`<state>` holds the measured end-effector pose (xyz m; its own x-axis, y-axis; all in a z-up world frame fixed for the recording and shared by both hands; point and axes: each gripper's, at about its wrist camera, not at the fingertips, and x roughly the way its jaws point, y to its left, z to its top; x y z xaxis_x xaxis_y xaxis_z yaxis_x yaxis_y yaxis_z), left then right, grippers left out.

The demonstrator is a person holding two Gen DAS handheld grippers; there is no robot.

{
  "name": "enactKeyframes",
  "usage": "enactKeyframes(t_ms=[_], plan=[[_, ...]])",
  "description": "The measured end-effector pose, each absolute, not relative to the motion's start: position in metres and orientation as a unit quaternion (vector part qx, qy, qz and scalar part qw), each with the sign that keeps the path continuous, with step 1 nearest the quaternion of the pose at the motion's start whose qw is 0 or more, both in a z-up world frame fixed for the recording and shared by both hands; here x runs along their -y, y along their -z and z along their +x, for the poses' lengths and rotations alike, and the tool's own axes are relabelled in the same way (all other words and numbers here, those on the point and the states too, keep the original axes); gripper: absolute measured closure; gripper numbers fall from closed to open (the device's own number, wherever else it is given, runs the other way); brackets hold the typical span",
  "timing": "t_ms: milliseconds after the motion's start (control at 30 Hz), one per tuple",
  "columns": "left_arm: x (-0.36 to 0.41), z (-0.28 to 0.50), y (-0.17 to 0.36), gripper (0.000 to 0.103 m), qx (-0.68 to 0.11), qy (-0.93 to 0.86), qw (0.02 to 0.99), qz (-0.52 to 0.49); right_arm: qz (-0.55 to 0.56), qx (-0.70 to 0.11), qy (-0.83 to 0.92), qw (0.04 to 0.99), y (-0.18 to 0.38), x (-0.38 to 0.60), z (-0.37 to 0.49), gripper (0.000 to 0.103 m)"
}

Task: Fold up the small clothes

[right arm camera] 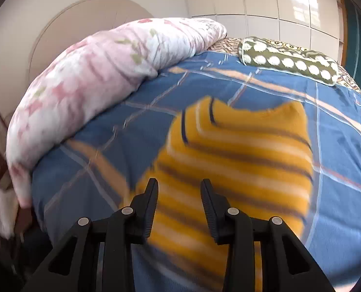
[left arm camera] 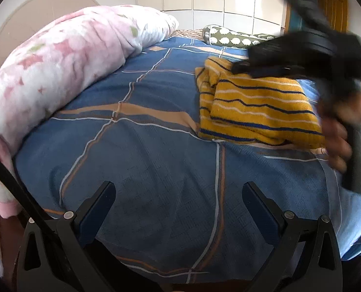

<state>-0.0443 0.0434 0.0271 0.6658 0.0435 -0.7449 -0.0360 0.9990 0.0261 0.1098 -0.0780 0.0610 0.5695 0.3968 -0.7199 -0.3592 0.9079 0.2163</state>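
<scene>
- A rolled pink floral quilt [left arm camera: 66,56] lies along the bed's [left arm camera: 156,170] left side.
- The left hand-held gripper [left arm camera: 179,194] hovers over bare blue sheet, jaws wide apart and empty.
- The folded yellow striped garment [left arm camera: 256,107] lies on the bed's right part.
- The right hand-held gripper [right arm camera: 179,192] hangs above it, jaws partly apart, gripping nothing.

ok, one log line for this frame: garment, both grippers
garment: yellow striped garment folded on blue bedsheet | left gripper: open, empty, over bare sheet | right gripper: part open, above garment, nothing gripped
</scene>
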Motion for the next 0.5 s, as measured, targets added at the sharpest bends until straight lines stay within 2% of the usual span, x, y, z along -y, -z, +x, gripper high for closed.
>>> enactKeyframes(t_ms=[67, 133, 300, 433, 500], plan=[[-0.046, -0.046, -0.028, 0.0, -0.405, -0.022, 0.914, 0.0, 0.051, -0.454, -0.224, 0.861, -0.039, 0.064, 0.137, 0.062], [-0.049, -0.047, -0.028, 0.0, -0.406, -0.021, 0.914, -0.004, 0.068, -0.5, -0.237, 0.83, -0.013, 0.053, 0.153, 0.056], [-0.061, -0.048, -0.031, 0.0, -0.404, -0.032, 0.914, -0.02, 0.088, -0.448, -0.251, 0.853, -0.043, 0.077, 0.125, 0.054], [-0.057, -0.049, -0.033, 0.0, -0.405, -0.037, 0.913, -0.021, 0.077, -0.409, -0.182, 0.891, -0.061, 0.135, 0.061, 0.037], [-0.049, -0.049, -0.035, 0.0, -0.406, -0.035, 0.913, -0.01, 0.067, -0.406, -0.142, 0.9, -0.061, 0.16, 0.035, 0.036]])
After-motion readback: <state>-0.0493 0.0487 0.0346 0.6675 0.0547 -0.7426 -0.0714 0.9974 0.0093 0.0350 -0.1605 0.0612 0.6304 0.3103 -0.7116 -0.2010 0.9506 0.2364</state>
